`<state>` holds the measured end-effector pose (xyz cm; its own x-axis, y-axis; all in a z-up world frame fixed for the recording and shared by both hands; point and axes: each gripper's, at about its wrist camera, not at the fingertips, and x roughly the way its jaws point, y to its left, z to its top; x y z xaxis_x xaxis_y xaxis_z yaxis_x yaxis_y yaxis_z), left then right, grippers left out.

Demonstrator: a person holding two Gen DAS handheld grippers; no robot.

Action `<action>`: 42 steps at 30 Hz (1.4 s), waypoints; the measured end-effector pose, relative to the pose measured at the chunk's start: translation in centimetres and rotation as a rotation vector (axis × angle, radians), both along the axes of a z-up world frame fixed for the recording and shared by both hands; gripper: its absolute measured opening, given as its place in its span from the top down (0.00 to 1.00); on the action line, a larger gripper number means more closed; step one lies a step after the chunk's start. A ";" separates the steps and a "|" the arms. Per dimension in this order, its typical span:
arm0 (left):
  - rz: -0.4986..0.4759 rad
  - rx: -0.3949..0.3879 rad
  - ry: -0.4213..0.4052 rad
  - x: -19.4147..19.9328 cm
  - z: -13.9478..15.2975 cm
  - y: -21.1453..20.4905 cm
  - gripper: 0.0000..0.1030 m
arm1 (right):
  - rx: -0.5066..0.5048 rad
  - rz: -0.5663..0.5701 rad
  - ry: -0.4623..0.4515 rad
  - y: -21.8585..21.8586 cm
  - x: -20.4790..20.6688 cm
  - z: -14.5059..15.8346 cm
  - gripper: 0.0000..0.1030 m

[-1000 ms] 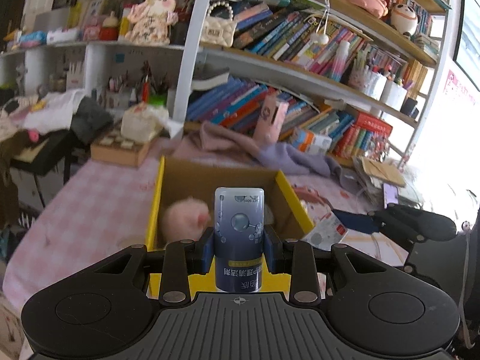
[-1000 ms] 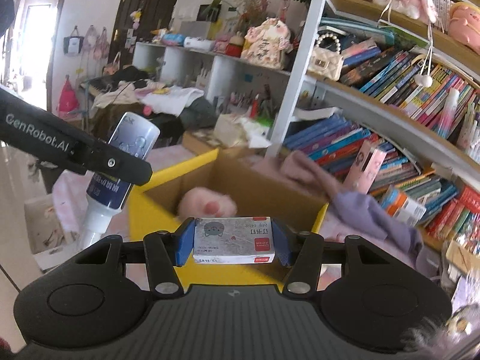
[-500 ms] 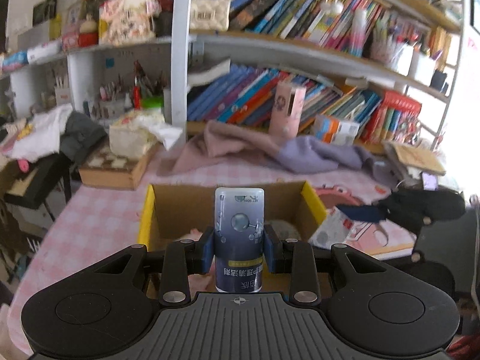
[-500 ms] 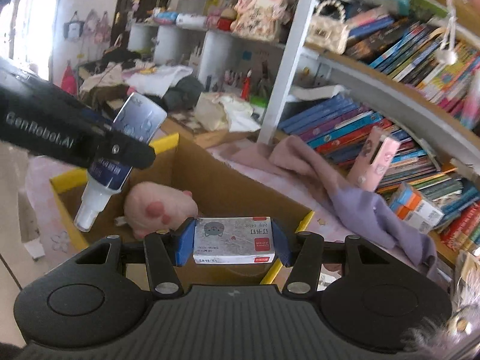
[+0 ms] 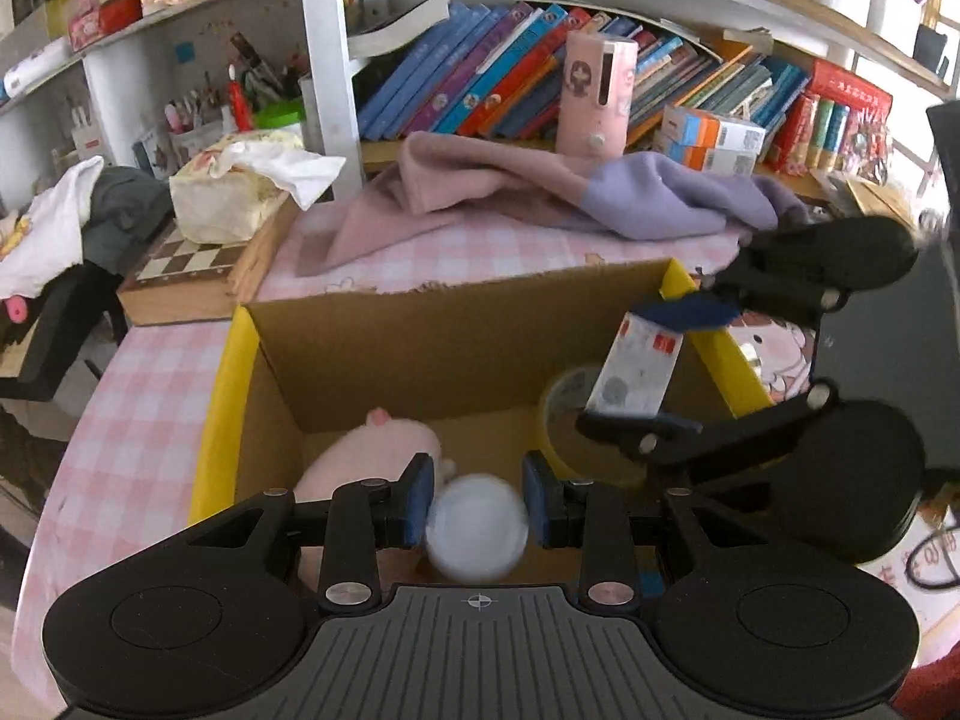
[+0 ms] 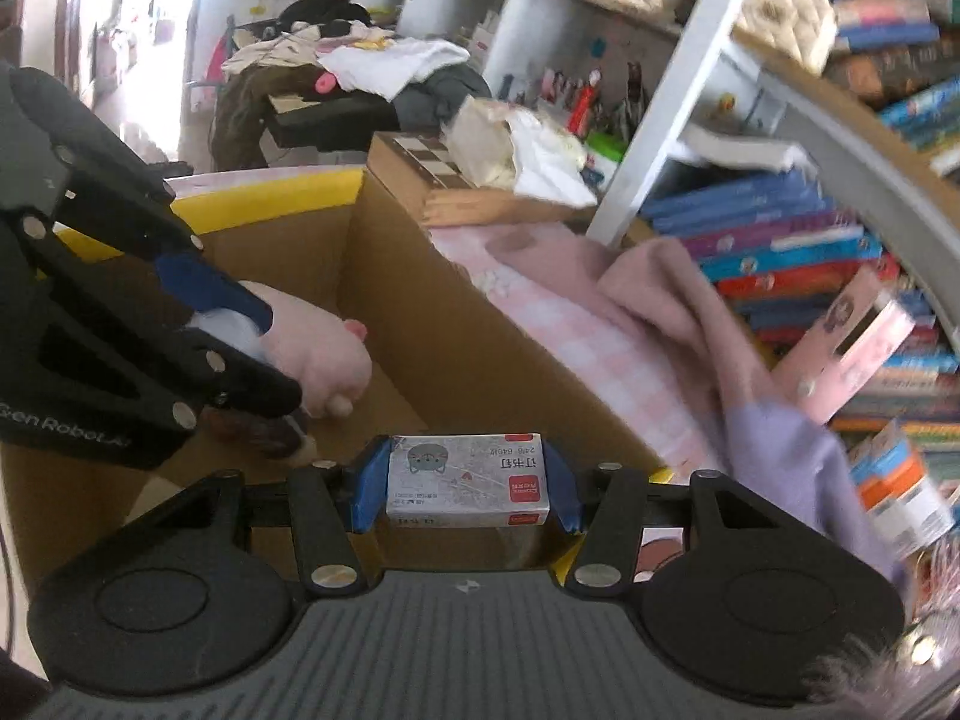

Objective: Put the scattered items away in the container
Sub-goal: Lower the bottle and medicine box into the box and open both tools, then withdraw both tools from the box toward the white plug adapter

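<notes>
1. While both grippers hang over the cardboard box (image 5: 456,348), the left gripper (image 5: 477,507) points down into it, its blue pads (image 5: 417,498) pressed against the two sides of a white-capped bottle (image 5: 477,525), which is seen end-on and blurred.
2. The bottle sits above the box floor at the near side of the box; whether it touches the floor cannot be told.
3. A pink plush toy (image 5: 372,450) lies inside the box, just left of the bottle and close to the box's near-left corner.
4. A roll of tape (image 5: 567,420) lies inside the box on its right side, partly hidden by the right gripper (image 5: 651,369).
5. The right gripper (image 6: 465,486) is clamped across the short ends of a small staple box (image 6: 467,479), holding it above the box's right wall, inside the yellow rim (image 5: 729,360).
6. In the left wrist view the staple box (image 5: 639,369) hangs tilted over the tape roll.
7. Beyond the box's far wall, a pink and purple cloth (image 5: 540,192) lies on the checked tablecloth (image 5: 150,372).
8. A chessboard case (image 5: 192,270) with a tissue pack (image 5: 231,192) on it sits past the box's far-left corner.
</notes>
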<state>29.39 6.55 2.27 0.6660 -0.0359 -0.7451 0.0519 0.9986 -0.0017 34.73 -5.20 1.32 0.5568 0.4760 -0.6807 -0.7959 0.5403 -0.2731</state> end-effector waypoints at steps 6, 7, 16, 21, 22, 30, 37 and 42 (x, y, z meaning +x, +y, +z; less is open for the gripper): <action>0.005 0.011 -0.024 0.7 0.3 -0.4 0.66 | -0.008 0.023 0.011 0.7 0.5 -0.4 0.49; 0.011 0.010 -0.027 0.7 0.3 -0.3 0.63 | -0.010 0.023 0.015 0.8 0.7 -0.5 0.49; 0.122 -0.038 -0.136 -0.8 1.7 0.7 0.30 | 0.082 -0.064 0.006 -0.1 0.9 0.3 0.27; 0.148 -0.037 -0.187 -2.3 2.9 0.7 0.24 | 0.152 -0.121 0.001 -1.2 0.4 1.9 0.27; 0.146 -0.040 -0.196 -2.7 3.2 0.7 0.24 | 0.171 -0.134 0.003 -1.4 0.2 2.3 0.27; 0.108 -0.063 -0.274 -6.7 5.4 0.3 0.22 | 0.240 -0.227 -0.033 -3.1 -4.0 5.0 0.24; 0.069 -0.065 -0.289 -10.8 6.0 0.1 0.16 | 0.266 -0.286 -0.085 -4.5 -9.3 6.5 0.22; 0.100 -0.104 -0.333 -13.9 6.1 0.3 0.15 | 0.270 -0.323 -0.130 -5.4 -12.9 7.3 0.21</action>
